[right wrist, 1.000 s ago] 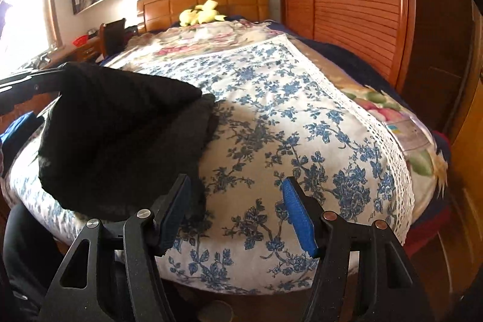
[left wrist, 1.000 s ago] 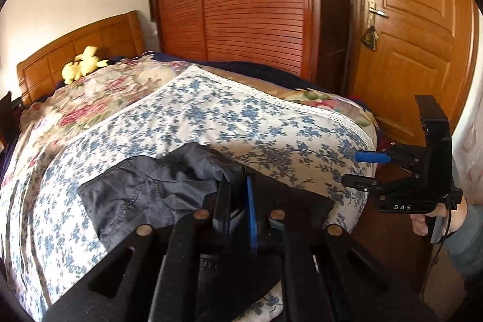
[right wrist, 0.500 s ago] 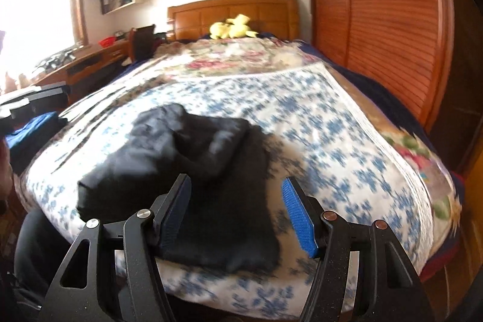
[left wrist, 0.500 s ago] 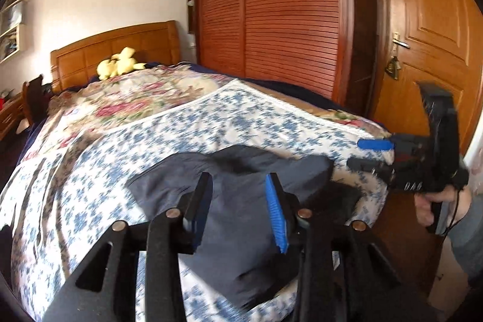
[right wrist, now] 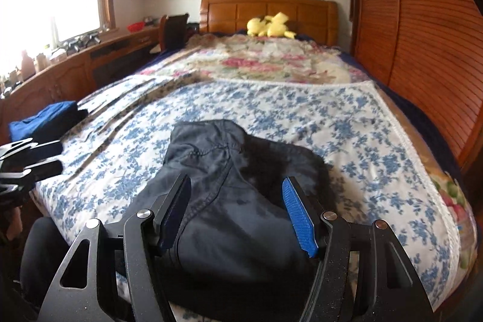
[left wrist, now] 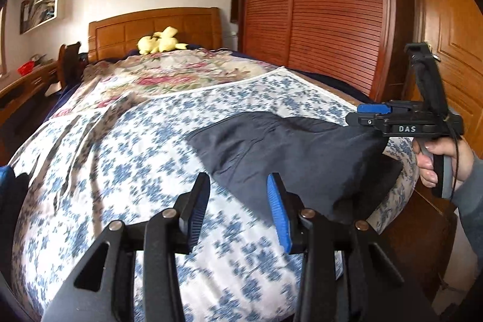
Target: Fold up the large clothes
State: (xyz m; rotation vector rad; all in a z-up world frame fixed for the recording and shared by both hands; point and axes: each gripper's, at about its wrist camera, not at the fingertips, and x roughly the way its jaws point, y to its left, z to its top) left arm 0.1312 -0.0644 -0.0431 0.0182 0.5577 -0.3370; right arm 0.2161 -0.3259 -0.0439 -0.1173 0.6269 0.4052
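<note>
A dark navy garment (left wrist: 286, 147) lies folded in a loose heap on the blue-flowered bedspread (left wrist: 120, 171), near the foot of the bed. My left gripper (left wrist: 238, 180) hovers just left of it, its jaws opening with only bedspread between them. In the right wrist view the same garment (right wrist: 211, 159) lies below and ahead of my right gripper (right wrist: 237, 181), which is open, its pads clear of the cloth. A hand holds the right gripper (left wrist: 359, 114) over the garment's right edge. At the far left of that view is the left gripper (right wrist: 59, 156).
A blue and dark stack of folded clothes (right wrist: 45, 116) sits at the bed's left edge. A yellow plush toy (left wrist: 160, 43) lies by the headboard. A slatted wardrobe (left wrist: 317, 20) runs along the right side, a wooden desk (right wrist: 75, 65) along the left.
The left gripper let go of the dark garment, opened and swung left off it. The garment dropped onto the bedspread. The right gripper rose and now looks down over it.
</note>
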